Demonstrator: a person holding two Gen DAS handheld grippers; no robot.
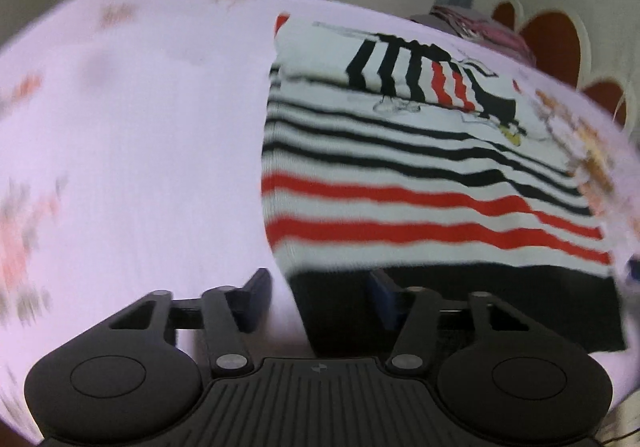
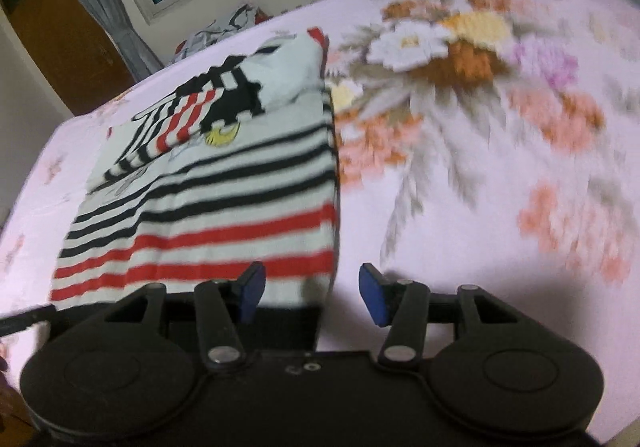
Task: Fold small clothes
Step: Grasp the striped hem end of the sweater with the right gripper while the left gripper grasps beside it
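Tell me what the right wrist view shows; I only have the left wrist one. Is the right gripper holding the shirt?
Observer: No. The right gripper is open, its jaws straddling the shirt's near right corner with nothing pinched.
Operator: What lies to the right of the shirt?
Observer: Bare bedsheet with a big flower print, orange, white and yellow; no other clothes on it there.
Operator: Is that right edge of the shirt tidy?
Observer: It runs fairly straight from the near hem to the red collar, and a striped sleeve lies folded across the chest.
Operator: And my left gripper?
Observer: The left gripper is open as well, at the shirt's near left corner, over the black hem.
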